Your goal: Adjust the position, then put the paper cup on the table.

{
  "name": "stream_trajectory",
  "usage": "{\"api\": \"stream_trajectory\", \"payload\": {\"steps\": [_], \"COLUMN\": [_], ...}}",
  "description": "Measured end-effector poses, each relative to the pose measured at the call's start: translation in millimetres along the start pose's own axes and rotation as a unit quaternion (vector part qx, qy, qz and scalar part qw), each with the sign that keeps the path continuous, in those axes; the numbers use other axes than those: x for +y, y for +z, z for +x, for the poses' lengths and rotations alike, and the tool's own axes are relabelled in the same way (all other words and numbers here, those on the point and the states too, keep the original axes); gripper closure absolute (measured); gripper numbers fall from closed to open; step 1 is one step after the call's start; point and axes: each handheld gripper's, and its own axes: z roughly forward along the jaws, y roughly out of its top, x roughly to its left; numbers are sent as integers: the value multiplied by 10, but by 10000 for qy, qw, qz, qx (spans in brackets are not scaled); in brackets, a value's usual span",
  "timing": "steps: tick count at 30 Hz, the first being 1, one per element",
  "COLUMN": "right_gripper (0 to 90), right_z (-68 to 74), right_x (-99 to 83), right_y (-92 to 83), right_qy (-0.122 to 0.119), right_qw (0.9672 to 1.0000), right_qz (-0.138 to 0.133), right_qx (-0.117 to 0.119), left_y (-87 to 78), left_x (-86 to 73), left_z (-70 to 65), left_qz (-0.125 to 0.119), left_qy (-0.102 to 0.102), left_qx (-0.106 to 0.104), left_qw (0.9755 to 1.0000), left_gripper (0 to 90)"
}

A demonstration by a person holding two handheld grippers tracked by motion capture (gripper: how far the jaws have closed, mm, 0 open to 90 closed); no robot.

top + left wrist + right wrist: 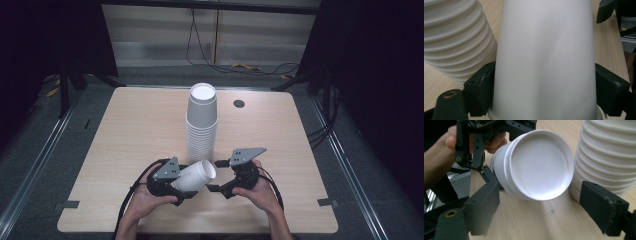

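Left tongs [186, 184] clamp a tipped cup [198, 176] near the tabletop's [125, 135] front edge, beside the stack [201, 120]; right tongs [216, 176] gape.

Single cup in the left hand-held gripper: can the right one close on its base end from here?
Probably yes. The right hand-held gripper is open, its jaws wide either side of the cup, whose base faces it. Only the stack of cups crowds one side.

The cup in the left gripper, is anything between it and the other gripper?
Nothing visible. The right gripper is open, facing the bottom of the cup, with bare table between. The stack of cups stands beside.
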Motion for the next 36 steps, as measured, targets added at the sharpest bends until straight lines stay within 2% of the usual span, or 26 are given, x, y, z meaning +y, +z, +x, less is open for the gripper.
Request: {"api": "stream_trajectory", "payload": {"steps": [4, 13, 20, 26, 29, 32, 34, 36], "right_gripper": [165, 159, 162, 161, 156, 157, 156, 157], "right_z": [-5, -19, -28, -43, -38, -39, -44, -54], "right_x": [-8, 13, 22, 34, 44, 56, 59, 77], "right_y": [8, 38, 70, 84, 113, 130, 132, 137], "right_qy": [-35, -104, -117, -148, -209, -270, -276, -336], "right_qw": [9999, 9988, 9976, 9968, 9952, 9938, 9937, 9923], "right_qz": [115, 468, 685, 790, 957, 1077, 1088, 1192], "right_qx": [-28, -124, -34, -10, 3, 5, 1, 32], "left_y": [-3, 29, 69, 95, 90, 103, 118, 131], "left_x": [11, 5, 1, 50, 70, 101, 100, 118], "left_z": [11, 8, 1, -2, -20, -30, -34, -43], "left_qz": [55, 375, 465, 830, 852, 1026, 988, 1166], "left_qy": [26, 152, 199, 409, 422, 539, 516, 608], "left_qx": [14, 43, -25, 102, 105, 97, 68, 138], "left_qw": [10000, 9992, 9987, 9957, 9954, 9932, 9937, 9912], "left_gripper": [163, 163, 164, 165, 165, 165, 165, 165]}}
